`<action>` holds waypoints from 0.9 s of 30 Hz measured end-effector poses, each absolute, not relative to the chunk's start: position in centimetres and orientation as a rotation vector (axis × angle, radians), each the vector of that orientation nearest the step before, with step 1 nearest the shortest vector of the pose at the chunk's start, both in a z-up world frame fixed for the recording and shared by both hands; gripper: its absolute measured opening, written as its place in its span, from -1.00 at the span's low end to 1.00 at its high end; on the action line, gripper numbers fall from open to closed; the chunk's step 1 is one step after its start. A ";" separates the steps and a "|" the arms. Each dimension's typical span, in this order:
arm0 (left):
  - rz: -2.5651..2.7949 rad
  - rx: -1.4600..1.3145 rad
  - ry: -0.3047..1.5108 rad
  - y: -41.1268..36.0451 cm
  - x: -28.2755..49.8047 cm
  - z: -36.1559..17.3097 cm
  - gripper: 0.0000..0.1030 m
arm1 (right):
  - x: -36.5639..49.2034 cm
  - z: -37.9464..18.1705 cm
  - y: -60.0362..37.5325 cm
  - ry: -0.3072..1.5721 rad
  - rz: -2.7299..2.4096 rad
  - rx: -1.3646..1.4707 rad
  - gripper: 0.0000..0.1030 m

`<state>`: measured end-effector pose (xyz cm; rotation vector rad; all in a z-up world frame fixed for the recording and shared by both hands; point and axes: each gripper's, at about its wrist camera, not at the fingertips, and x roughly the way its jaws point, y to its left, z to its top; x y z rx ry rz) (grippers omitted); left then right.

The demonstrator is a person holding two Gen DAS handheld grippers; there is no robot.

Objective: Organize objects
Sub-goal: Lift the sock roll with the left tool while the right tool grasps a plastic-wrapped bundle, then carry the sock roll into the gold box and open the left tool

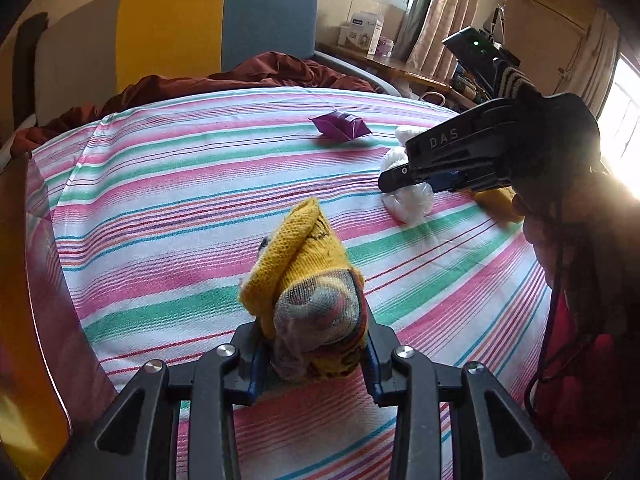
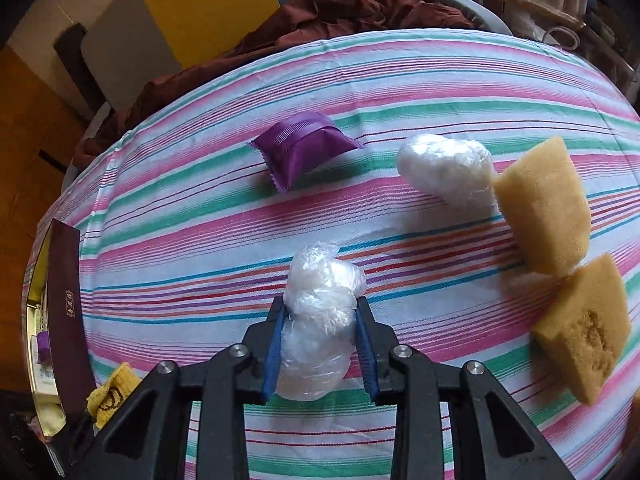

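In the left wrist view my left gripper [image 1: 312, 316] is shut on a rolled yellow knit sock [image 1: 304, 248] with a grey toe, held just over the striped bed sheet [image 1: 180, 208]. My right gripper [image 2: 320, 304] is shut on a white plastic-wrapped bundle [image 2: 324, 276], its blue pads pressing both sides. The left wrist view shows that gripper [image 1: 394, 178] side-on at the right, over the bundle [image 1: 412, 200]. On the sheet lie a second white bundle [image 2: 448, 168], a purple packet [image 2: 304, 152] and two yellow sponges [image 2: 544, 208] [image 2: 580, 328].
An open box with a dark lid [image 2: 64, 312] stands at the bed's left edge. A maroon blanket [image 1: 248, 76] is bunched at the head of the bed, before a yellow and blue headboard [image 1: 216, 20]. A bedside table with boxes [image 1: 360, 32] stands at the far right.
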<state>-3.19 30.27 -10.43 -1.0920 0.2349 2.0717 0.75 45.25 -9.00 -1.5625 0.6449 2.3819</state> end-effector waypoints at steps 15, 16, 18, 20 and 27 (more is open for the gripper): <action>2.066 -1.078 0.254 29.2 -1.7 -9.0 -0.34 | 0.4 -8.8 43.5 0.414 2.407 -1.577 -0.36; 2.065 -1.061 0.249 28.8 -1.4 -8.4 -0.34 | 0.3 -8.8 43.3 0.370 2.411 -1.578 -0.36; 2.060 -1.045 0.224 27.7 -0.8 -7.2 -0.34 | 0.2 -8.8 43.0 0.320 2.415 -1.577 -0.36; 2.063 -1.044 0.186 26.4 -0.6 -6.0 -0.34 | 0.2 -8.8 43.1 0.311 2.417 -1.574 -0.36; 2.172 -0.987 0.015 19.0 -2.0 -0.3 -0.34 | -0.2 -8.7 42.4 0.228 2.422 -1.567 -0.36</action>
